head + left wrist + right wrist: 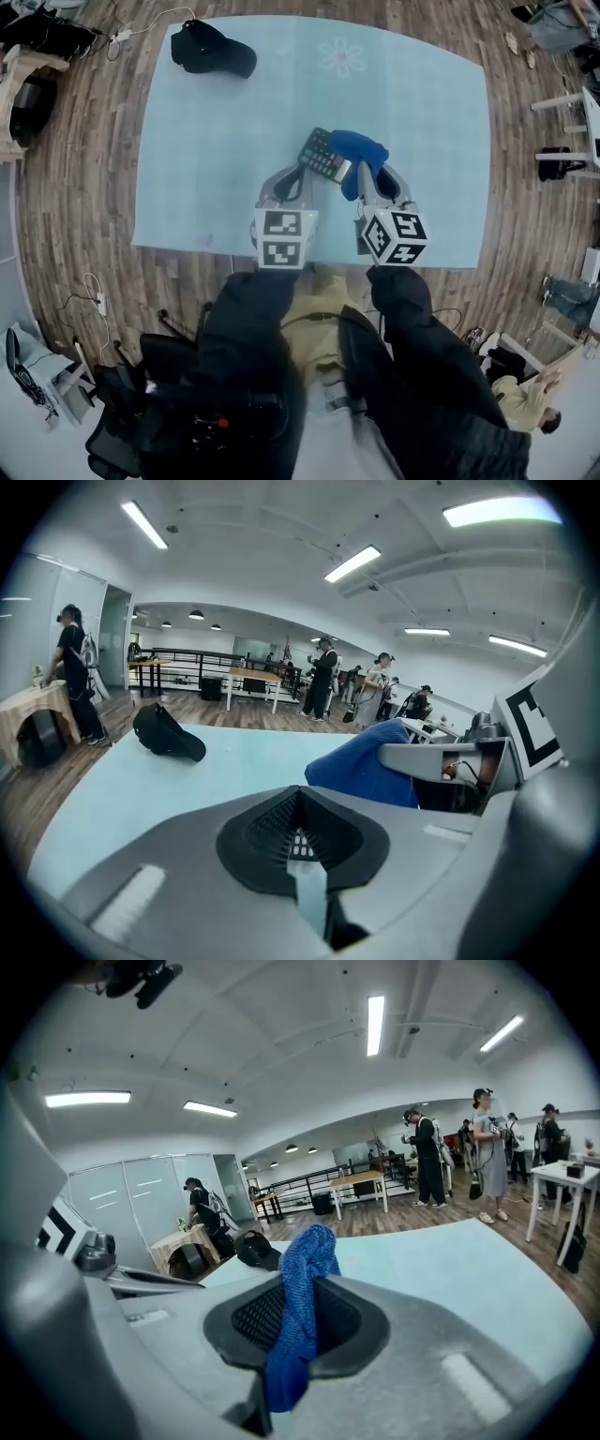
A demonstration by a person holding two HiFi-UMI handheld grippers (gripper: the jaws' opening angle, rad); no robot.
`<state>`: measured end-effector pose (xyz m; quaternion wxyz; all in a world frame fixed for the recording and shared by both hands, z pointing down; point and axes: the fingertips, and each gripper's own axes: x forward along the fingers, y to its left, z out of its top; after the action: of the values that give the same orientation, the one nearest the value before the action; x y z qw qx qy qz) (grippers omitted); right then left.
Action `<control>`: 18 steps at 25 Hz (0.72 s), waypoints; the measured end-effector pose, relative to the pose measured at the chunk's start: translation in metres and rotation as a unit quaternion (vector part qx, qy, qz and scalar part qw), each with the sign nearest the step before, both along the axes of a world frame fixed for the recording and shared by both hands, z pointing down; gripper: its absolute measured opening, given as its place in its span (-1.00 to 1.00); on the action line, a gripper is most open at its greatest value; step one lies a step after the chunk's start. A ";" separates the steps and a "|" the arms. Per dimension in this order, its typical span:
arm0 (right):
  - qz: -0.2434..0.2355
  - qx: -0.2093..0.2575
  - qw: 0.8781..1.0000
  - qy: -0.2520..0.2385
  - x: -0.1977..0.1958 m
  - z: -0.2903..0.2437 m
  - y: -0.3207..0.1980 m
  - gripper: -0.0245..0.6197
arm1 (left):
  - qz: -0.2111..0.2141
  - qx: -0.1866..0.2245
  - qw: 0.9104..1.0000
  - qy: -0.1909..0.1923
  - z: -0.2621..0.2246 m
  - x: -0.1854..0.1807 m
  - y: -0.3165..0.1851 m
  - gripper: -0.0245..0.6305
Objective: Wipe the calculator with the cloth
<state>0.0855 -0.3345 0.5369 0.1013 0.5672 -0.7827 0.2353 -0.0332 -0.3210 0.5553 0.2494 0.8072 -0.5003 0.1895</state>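
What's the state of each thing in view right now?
left gripper: shut on the calculator.
right gripper: shut on the cloth.
calculator: held by one end, keys up.
cloth: bunched, overlapping the calculator's right side.
cap: lying on the table, untouched.

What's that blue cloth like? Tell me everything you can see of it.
The cloth is bright blue, soft and coarsely woven, bunched into a lump. The right gripper has its jaws shut on it: a crumpled fold sticks up past them and a strip hangs down between them. In the head view it sits over the pale table, right beside the calculator, apparently touching it.
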 end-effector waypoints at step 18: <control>-0.050 -0.034 0.989 0.137 -0.001 0.081 -0.082 -0.77 | -0.011 -0.075 0.997 0.008 0.060 0.002 -0.039 -0.93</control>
<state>0.0848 -0.4168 0.6176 0.2386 0.5509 -0.7801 0.1762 -0.0307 -0.3599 0.6153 0.3155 0.7822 -0.4915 0.2170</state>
